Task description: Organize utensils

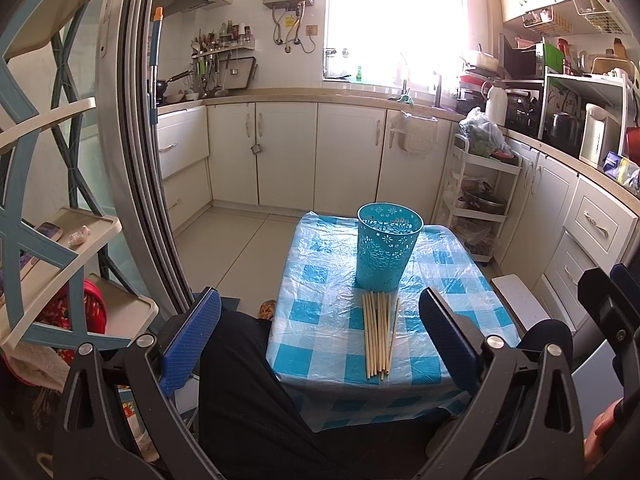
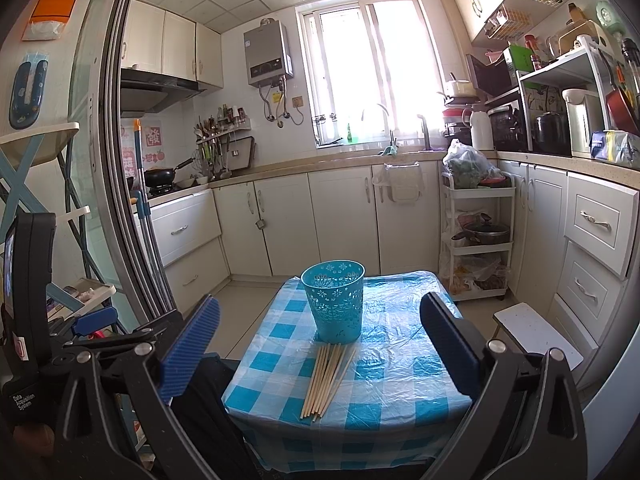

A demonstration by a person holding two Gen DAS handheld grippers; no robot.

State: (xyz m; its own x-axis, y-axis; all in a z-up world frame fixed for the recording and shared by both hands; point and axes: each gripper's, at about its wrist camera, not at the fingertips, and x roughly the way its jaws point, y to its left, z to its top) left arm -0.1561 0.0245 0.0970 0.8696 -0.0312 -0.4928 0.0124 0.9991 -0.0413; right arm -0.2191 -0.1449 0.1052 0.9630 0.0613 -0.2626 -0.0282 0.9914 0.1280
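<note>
Chopsticks lie bundled on the near half of the checked table, pale wood, long axis running near-to-far, far tips touching the teal perforated cup. Can't count them exactly, they overlap. Left gripper and right gripper both hang spread wide, holding nothing.
</note>
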